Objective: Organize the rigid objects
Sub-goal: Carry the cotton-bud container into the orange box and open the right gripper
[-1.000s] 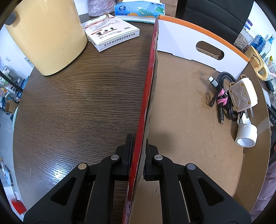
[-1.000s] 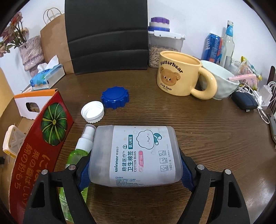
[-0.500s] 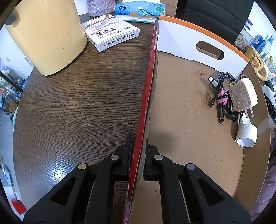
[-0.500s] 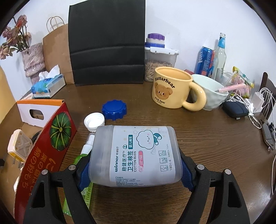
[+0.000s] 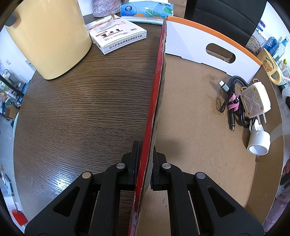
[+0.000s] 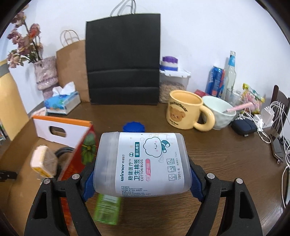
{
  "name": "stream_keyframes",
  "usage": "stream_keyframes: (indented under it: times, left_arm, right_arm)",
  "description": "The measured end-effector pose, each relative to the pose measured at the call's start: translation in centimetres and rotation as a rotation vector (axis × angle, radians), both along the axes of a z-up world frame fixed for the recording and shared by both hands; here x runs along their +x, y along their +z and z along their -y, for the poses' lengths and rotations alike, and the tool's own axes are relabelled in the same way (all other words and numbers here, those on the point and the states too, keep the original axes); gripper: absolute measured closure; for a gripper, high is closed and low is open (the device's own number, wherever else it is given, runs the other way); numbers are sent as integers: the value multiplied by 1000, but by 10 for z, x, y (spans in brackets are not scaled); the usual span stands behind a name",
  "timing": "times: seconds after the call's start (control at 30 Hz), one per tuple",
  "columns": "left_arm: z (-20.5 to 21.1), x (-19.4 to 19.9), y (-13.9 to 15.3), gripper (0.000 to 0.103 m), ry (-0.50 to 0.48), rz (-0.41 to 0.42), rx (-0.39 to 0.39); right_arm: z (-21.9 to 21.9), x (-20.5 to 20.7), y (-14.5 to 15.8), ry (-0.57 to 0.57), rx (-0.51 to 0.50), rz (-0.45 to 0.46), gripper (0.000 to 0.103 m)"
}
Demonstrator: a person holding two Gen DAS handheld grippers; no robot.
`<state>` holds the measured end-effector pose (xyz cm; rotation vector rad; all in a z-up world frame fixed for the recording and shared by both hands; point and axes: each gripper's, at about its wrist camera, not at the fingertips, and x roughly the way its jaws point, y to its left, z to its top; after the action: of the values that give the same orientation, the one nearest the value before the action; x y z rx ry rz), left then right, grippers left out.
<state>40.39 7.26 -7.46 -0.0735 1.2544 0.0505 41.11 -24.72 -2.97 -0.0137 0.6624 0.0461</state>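
Observation:
My left gripper (image 5: 145,168) is shut on the red side wall (image 5: 155,90) of an open cardboard box (image 5: 190,112). Inside the box lie a white charger plug (image 5: 253,101), a black cable (image 5: 230,90) and a white cap (image 5: 258,143). My right gripper (image 6: 141,179) is shut on a translucent cotton buds box (image 6: 143,163) and holds it above the table, beside the cardboard box's red wall (image 6: 76,163). A green spray bottle (image 6: 107,208) lies on the table under it. A blue lid (image 6: 134,127) shows behind it.
A yellow bin (image 5: 49,36), a white carton (image 5: 117,36) and a tissue pack (image 5: 146,10) stand left of and behind the box. A yellow bear mug (image 6: 186,110), a pale bowl (image 6: 219,112), a black bag (image 6: 123,59), bottles and cables stand at the back and right.
My right gripper has risen with the cotton buds box and moved toward the cardboard box. The white cap on the table is now hidden. The left gripper has not moved.

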Motion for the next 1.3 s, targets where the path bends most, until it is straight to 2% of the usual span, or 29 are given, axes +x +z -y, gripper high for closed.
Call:
stream_keyframes:
  times: [0.43, 0.87, 1.03, 1.3]
  left_arm:
    - [0, 0, 0, 99, 0, 0, 0]
    - [0, 0, 0, 99, 0, 1, 1]
    - [0, 0, 0, 99, -1, 0, 1]
    - [0, 0, 0, 99, 0, 0, 1]
  right_arm:
    - [-67, -12, 26, 142, -22, 44, 18]
    - [-134, -14, 23, 287, -120, 6, 18]
    - [-149, -14, 19, 308, -169, -12, 18]
    - [-149, -11, 16, 307, -185, -36, 17]
